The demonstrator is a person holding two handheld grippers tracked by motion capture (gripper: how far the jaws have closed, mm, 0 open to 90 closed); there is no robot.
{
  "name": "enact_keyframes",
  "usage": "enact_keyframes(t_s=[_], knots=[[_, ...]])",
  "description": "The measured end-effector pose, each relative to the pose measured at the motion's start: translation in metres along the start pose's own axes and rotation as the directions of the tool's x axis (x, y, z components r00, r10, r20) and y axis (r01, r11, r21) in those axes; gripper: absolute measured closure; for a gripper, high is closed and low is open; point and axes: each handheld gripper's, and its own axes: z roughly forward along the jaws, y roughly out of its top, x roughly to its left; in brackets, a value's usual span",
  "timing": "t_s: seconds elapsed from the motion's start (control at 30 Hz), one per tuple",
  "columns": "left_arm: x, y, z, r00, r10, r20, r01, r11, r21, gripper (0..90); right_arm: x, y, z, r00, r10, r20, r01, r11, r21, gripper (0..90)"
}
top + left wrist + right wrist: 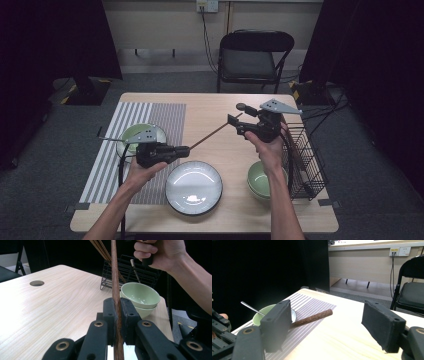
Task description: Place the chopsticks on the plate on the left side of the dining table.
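The wooden table [215,107] is taken as the landmark. A striped placemat [150,120] is laid on its left half, a black folding chair [255,55] is stood beyond its far edge, and a black wire rack [307,160] holding more sticks is set at its right edge. A white plate [194,187] is placed near the table's front edge at the middle. Two stacked green bowls [259,180] are seen on the table between the plate and the rack, and a further green bowl [144,136] with a metal utensil across it is set on the placemat.

Above the table's middle a single brown chopstick [212,134] is held level, slanting from front left toward far right. It is pinched near its thinner end by the left gripper [184,149], whose jaws are pressed tight on the wood. The right gripper [234,120] is held at the thick end with its jaws spread wide, nothing being pressed between them.

The chopstick is judged light, stiff and smooth, and likely to swivel if pinched at one point alone; a hold near the thick end, square across the shaft, is judged safest. No readable writing or brand is made out.
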Motion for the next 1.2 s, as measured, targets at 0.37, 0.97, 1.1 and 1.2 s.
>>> enact_keyframes(t_s=[0.37,0.97,1.1,1.2], knots=[[0.000,0.001,-0.002,1.0000,0.002,0.008,-0.002,1.0000,-0.008,83.8,-0.005,-0.008,-0.003,1.0000,-0.001,0.008,0.001,1.000,0.030,24.4],[0.000,0.001,0.000,1.0000,0.006,0.001,-0.006,1.0000,-0.006,83.8,-0.008,-0.013,-0.007,0.9997,-0.012,0.022,0.011,0.998,0.058,24.0],[0.000,0.002,-0.001,0.9999,0.010,-0.009,-0.011,0.9999,-0.002,83.8,-0.006,-0.008,-0.013,0.9994,-0.028,0.019,0.027,0.999,0.045,23.3],[0.000,0.002,-0.002,0.9998,0.013,-0.015,-0.013,0.9999,0.001,83.8,-0.005,-0.007,-0.019,0.9992,-0.032,0.026,0.031,0.999,0.045,22.6]])
